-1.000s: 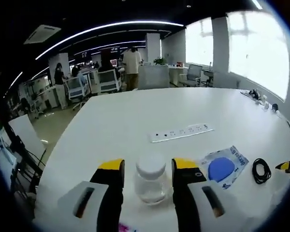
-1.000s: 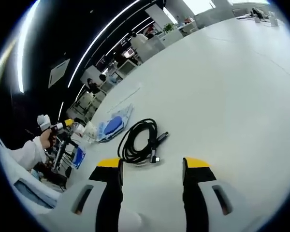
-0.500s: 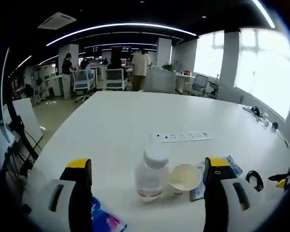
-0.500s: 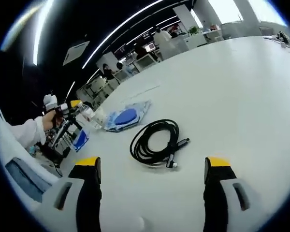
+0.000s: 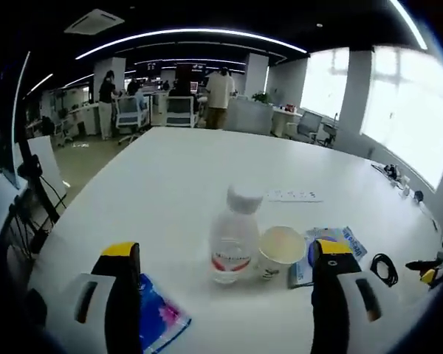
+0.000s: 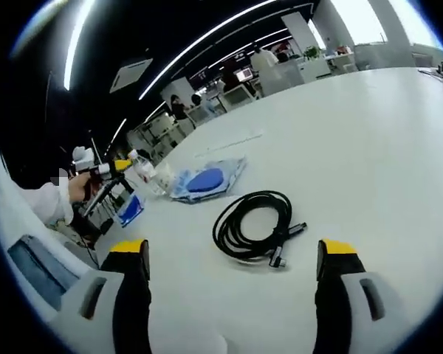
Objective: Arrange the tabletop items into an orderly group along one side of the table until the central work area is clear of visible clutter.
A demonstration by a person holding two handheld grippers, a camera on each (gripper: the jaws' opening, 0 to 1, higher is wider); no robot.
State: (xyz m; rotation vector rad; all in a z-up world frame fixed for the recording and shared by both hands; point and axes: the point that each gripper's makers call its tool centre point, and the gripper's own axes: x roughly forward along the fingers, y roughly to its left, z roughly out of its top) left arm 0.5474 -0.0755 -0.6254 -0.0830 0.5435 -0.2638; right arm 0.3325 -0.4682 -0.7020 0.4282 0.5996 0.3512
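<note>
1. Nearest the lens in the left gripper view, the left gripper [image 5: 225, 254] is held level and low over the white table [image 5: 170, 177], jaws wide apart and holding nothing.
2. At 7 o'clock beside its left jaw lies a blue and pink packet [image 5: 159, 321], flat on the table; its print cannot be read.
3. Between the jaws, further out, a clear bottle [image 5: 233, 234] with a white cap stands upright, touching or just beside a white paper cup [image 5: 281, 251] at its 3 o'clock. The bottle's red-banded label is too small to read.
4. Behind the cup lies a clear pouch [image 5: 331, 242] with a blue disc inside; a white power strip [image 5: 293, 195] lies beyond at 12 o'clock.
5. Seen from the right gripper view, the right gripper [image 6: 232, 254] is tilted above the table, jaws spread wide and empty.
6. A coiled black cable [image 6: 252, 225] lies just ahead between them, plug ends at 4 o'clock.
7. At 10 o'clock, a white-sleeved hand [image 6: 78, 187] grips the left gripper's handle.
</note>
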